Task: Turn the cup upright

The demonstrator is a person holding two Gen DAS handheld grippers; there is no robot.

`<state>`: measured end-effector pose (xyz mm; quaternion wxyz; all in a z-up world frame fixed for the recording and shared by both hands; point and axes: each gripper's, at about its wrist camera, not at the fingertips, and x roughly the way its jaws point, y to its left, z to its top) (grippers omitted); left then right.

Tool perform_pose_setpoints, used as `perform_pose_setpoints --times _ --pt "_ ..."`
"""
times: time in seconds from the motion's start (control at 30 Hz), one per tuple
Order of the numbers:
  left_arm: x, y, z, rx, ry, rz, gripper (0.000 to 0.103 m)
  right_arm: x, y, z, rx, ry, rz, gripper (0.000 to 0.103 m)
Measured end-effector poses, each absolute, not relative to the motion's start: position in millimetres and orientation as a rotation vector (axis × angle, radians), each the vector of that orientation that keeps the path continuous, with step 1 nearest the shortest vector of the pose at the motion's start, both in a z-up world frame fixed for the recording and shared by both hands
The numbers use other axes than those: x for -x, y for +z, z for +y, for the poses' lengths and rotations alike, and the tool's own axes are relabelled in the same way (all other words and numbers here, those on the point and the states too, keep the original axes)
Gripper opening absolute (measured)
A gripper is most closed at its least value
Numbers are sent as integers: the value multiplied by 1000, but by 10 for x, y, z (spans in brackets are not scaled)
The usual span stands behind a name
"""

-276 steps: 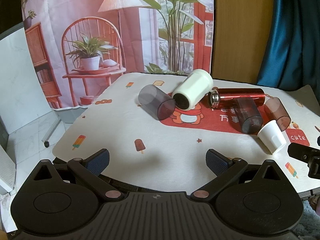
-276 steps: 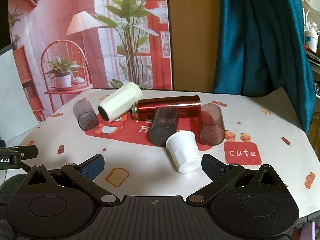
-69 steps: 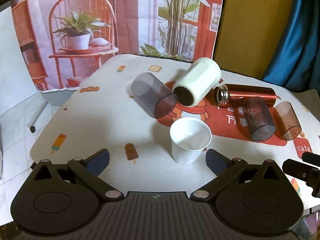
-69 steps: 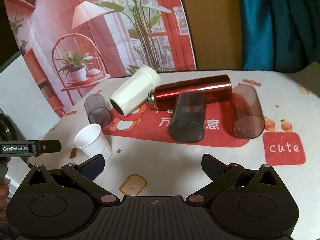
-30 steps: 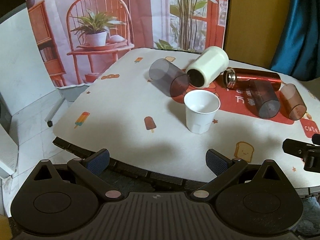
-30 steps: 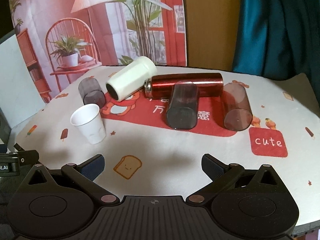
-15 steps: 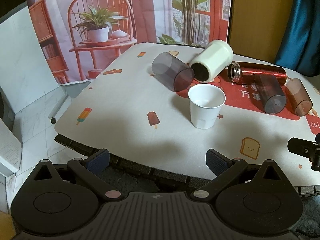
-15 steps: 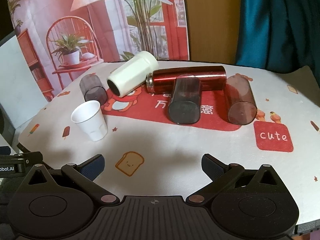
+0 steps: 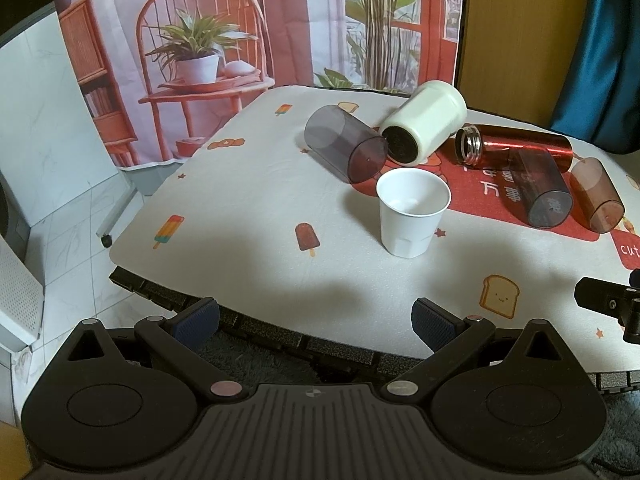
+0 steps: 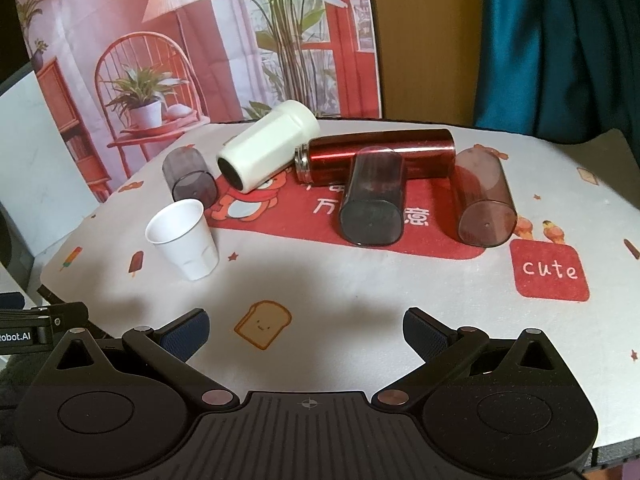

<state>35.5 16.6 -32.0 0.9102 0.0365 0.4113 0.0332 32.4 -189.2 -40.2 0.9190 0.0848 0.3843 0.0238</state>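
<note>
Since the white paper cup [image 9: 413, 212] stands upright on the tablecloth [image 9: 256, 216], mouth up and empty inside, one flip looks done, and the step in hand seems to be choosing which lying vessel comes next. The left gripper [image 9: 315, 317] hangs at the near table edge with its jaws spread wide and nothing between them; the right gripper [image 10: 306, 330] is the same, open and empty.

To do the step well, the person should approach a lying cup from the side, close on its wall near the middle, and turn it without knocking the neighbours, because they lie close together.

The grey tumbler [image 9: 345, 148] lies just behind the paper cup and beside the cream bottle [image 9: 425, 126]. Next come the red flask [image 10: 380, 156], uncapped, a dark tumbler [image 10: 373, 200] leaning against it, and a brownish tumbler [image 10: 483, 198]. All lie on their sides, and the clear tumblers appear empty.
</note>
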Motion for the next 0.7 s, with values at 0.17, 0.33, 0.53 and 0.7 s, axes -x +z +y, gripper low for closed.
perform_pose_setpoints --times 0.17,0.33,0.53,0.7 --pt "-352 -319 167 -76 69 848 103 -325 -403 -1903 -179 47 791 103" --pt "-353 -319 167 -75 70 848 103 -305 -390 -1905 -190 62 775 103" --pt "-353 -319 169 -75 69 847 103 -290 -368 -1866 -177 83 758 103" --pt "-353 -317 170 -75 69 847 103 -302 -385 -1885 -188 74 768 103"
